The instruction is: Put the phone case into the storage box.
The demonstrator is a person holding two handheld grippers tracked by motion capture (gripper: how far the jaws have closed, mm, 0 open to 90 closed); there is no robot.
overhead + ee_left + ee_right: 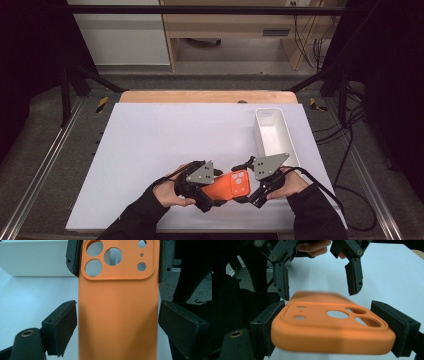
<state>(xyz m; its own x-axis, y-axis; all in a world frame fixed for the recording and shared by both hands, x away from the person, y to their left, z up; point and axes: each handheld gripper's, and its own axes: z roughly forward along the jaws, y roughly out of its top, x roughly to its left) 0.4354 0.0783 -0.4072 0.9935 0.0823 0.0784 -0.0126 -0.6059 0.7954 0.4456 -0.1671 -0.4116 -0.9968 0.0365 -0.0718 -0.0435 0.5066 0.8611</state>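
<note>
While both hands meet low in the high view, centre frame:
Phone case: orange phone case (234, 185) held between the two grippers, above the white table (150, 145).
Right gripper: right gripper (334, 332) jaws clamped on the case's camera end.
Left gripper: left gripper (117, 322) jaws apart, flanking the case without pressing.
Tray: white tray (272, 131), right of centre, well apart.

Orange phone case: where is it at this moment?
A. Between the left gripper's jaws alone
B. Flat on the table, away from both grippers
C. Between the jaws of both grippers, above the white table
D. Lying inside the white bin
C. The orange phone case spans between the left gripper and the right gripper; the right one's pads press its camera end, and the white bin stands apart.
</note>
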